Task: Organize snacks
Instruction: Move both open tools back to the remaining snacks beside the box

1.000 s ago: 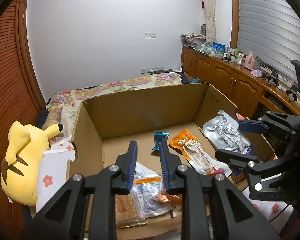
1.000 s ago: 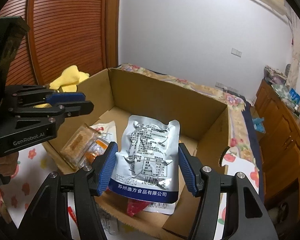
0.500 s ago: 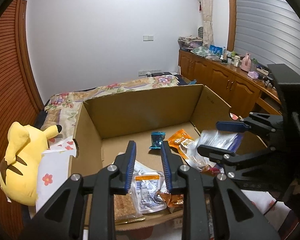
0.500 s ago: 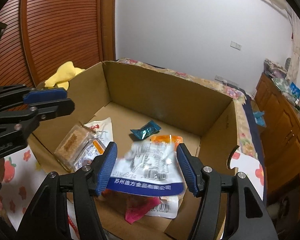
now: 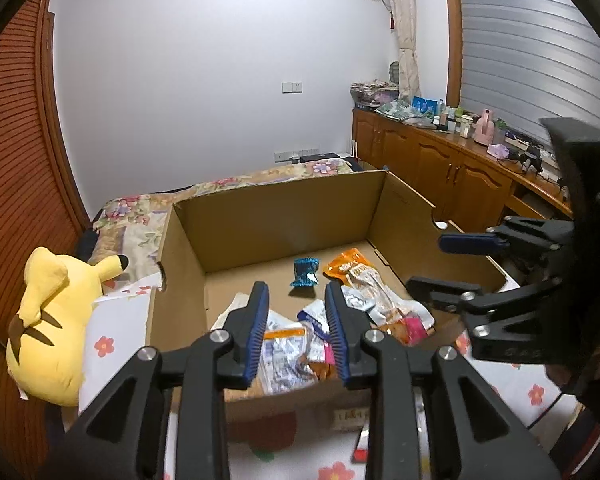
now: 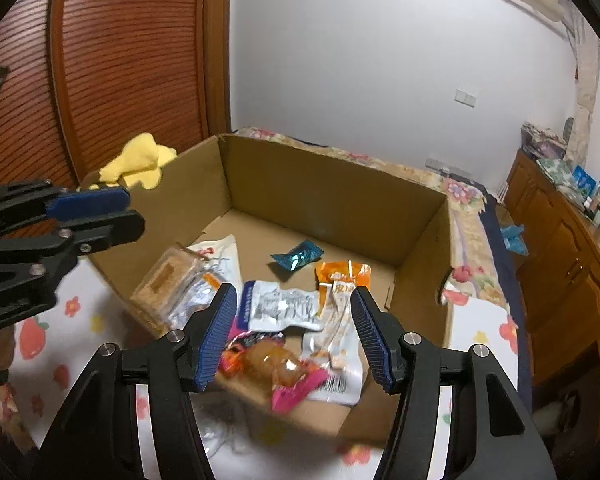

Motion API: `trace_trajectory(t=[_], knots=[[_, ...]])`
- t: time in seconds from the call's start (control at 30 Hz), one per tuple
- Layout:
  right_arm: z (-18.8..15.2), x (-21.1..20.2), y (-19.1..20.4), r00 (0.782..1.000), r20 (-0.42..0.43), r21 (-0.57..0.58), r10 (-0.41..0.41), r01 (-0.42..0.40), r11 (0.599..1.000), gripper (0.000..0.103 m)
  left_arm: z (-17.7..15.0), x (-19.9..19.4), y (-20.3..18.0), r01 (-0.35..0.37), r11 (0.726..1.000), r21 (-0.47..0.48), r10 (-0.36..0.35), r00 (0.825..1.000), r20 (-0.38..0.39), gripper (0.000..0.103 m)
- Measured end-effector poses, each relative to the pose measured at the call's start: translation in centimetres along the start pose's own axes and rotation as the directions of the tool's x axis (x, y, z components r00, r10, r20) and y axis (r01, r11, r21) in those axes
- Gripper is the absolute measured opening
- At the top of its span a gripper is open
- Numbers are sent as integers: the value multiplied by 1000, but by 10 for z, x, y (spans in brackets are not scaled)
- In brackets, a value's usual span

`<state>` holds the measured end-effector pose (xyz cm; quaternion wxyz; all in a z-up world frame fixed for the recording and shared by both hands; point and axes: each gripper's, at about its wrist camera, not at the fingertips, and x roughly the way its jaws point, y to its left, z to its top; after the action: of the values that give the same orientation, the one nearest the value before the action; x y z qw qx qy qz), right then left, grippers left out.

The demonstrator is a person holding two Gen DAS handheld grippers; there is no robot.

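The snacks lie inside an open cardboard box [image 6: 332, 196] on a flowered cloth [image 6: 72, 308]: a silver pouch [image 6: 284, 306] sits near the middle of the pile, with a small blue candy wrapper [image 6: 298, 258] at its 12 o'clock, an orange packet [image 6: 342, 274] at its 2 o'clock, a clear bag of brown biscuits [image 6: 168, 280] at its 9 o'clock and a pink-edged packet [image 6: 276, 364] at its 6 o'clock, close to the near wall of the box. The right gripper [image 6: 294, 334] hangs above this near edge, its fingers spread wide with nothing between them. The left gripper [image 5: 296, 330] hovers over the box's near side too, its fingers parted by a narrower gap and likewise empty. A yellow plush toy [image 5: 56, 320] rests outside the box at 9 o'clock, and wooden cabinets [image 5: 440, 172] stand at 2 o'clock
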<state>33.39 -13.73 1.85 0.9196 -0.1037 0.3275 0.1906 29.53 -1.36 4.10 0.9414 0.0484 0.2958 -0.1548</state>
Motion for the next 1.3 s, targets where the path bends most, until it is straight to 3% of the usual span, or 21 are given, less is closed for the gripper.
trace_trajectory(t=[0.33,0.57,0.8,0.97,1.3], knots=[[-27,-64,33,998,56,-5,2,-2,1000,62,-34,-49,-11,3,1000,14,-3,1000,18,29],[-52,-77,54,999,49,9,21,-22,1000,62,-54,-76,-17,-2,1000,20,1,1000,29,33],[-80,-60,62,997,-9,61,81,-80,995,62,-74,-85,-20,-24,999,22,24,1000,8,36],[-90,-48,67,995,-33,75,95,-92,993,64,-87,-85,-18,-24,1000,18,24,1000,-2,47],[-114,2,62,980,-134,177,148,-124,976,69,-113,-72,-9,-32,999,-1,32,998,-46,48]])
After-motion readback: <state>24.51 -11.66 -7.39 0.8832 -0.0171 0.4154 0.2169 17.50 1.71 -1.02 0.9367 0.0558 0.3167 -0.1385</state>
